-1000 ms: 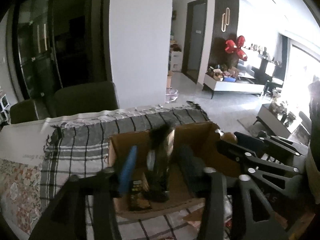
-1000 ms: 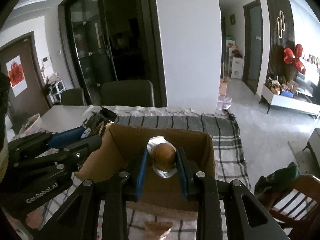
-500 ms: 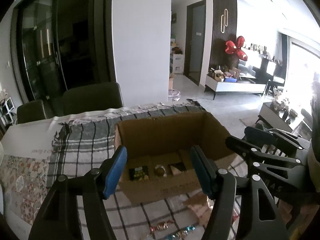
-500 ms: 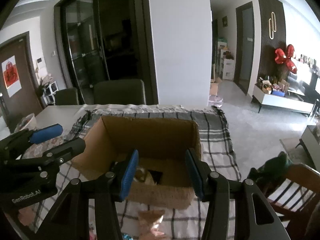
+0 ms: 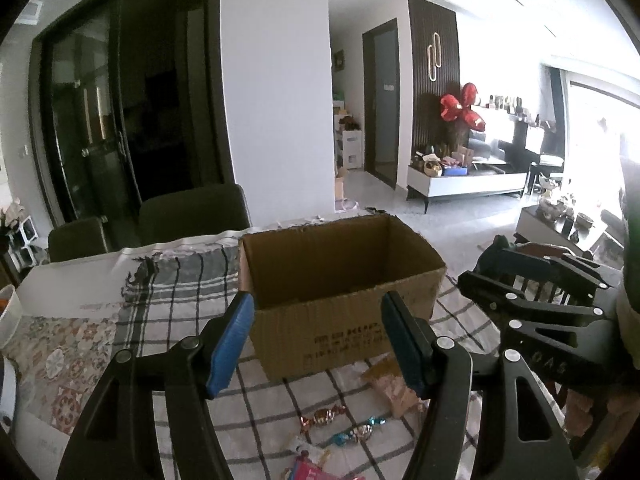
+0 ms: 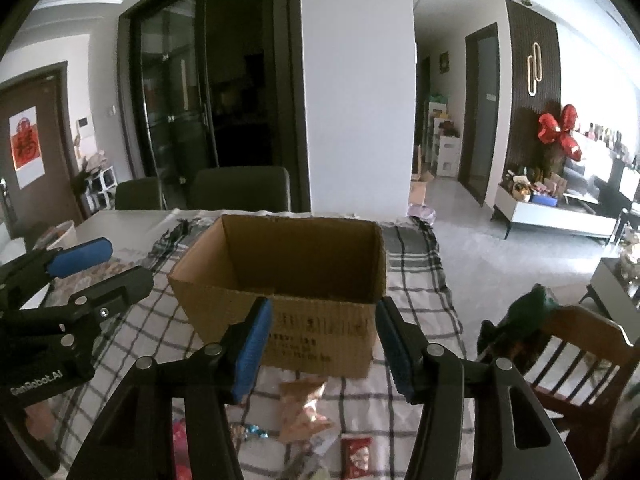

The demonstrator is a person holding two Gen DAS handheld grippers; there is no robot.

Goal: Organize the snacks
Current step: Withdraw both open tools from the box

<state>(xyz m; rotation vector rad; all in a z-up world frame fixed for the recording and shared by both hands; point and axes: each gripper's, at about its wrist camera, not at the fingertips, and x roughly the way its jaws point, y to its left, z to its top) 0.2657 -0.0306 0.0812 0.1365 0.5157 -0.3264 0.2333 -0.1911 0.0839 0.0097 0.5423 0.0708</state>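
Left wrist view — left tool [image 5: 316, 340] gaping, empty, before cardboard box [image 5: 340, 276]

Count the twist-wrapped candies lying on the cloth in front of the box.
2 in the left wrist view: a brown-and-red candy nearer the cardboard box, and a blue-wrapped candy just in front of it. The tongs may hide more.

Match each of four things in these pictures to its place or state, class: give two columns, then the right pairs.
Things:
1. cardboard box
2. left gripper
3. pink snack bag
4. red packet

Places or states:
A. open, holding nothing
B. nearest the camera, right of the bag
C. upright on the checked cloth, top open
D. lying just in front of the box

Pairs: 1-C, 2-A, 3-D, 4-B
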